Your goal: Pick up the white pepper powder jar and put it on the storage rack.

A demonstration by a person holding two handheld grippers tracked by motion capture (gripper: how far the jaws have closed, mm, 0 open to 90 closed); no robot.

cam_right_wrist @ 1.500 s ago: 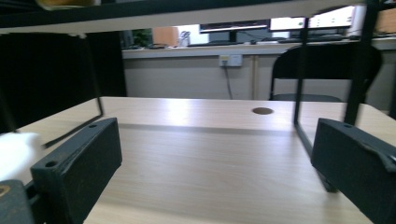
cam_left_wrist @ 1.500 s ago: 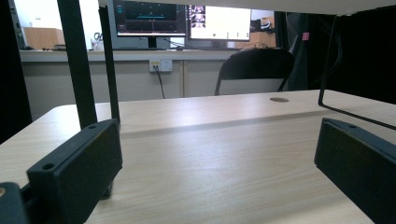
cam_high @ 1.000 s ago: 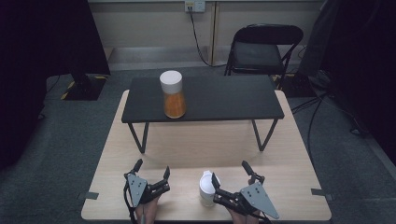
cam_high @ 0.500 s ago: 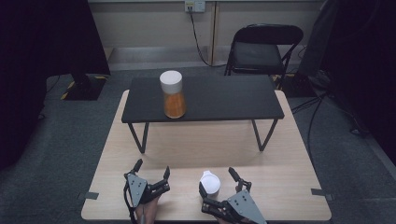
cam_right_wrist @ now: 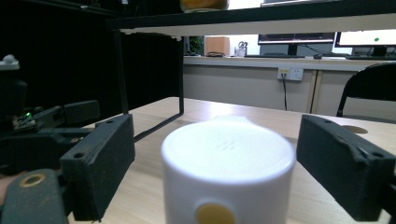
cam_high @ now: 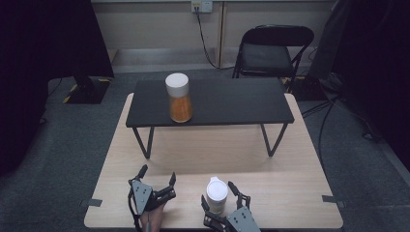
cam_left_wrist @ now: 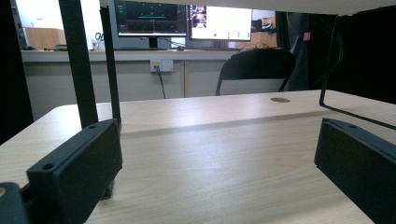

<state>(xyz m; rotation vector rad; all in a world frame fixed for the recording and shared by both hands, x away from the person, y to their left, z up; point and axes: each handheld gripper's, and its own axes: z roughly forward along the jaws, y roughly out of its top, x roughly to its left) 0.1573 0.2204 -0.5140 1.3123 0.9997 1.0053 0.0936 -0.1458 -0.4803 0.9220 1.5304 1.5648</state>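
A white-lidded jar [cam_high: 217, 195] stands upright at the near edge of the light wooden table [cam_high: 193, 154], right of centre. The right claw [cam_high: 223, 202] straddles it from the near side, jaws spread wide with one to each side of the lid and a gap showing between each jaw and the jar in the right gripper view [cam_right_wrist: 229, 172]. That placement suits a side grasp just under the lid: the jaws are level with the top of the jar and need only come together. It looks like the step just ahead of gripping, with the jar bearing its own weight on the table.

The left claw [cam_high: 157, 183] rests low on the table to the left, near the same edge, jaws wide and empty. Its view looks across bare wood [cam_left_wrist: 210, 154], so it seems parked out of the way, not sharing the work.

Farther off, a low black shelf on thin metal legs [cam_high: 210, 102] spans the table. A second jar with orange contents [cam_high: 179, 98] stands on its left part, well apart from the near jar. If the near jar is meant to join it up there, the shelf's front edge is the thing to clear, so the lift would have to rise above it before moving far. A black folding chair [cam_high: 273, 50] stands on the floor beyond the table, clear of any reach.
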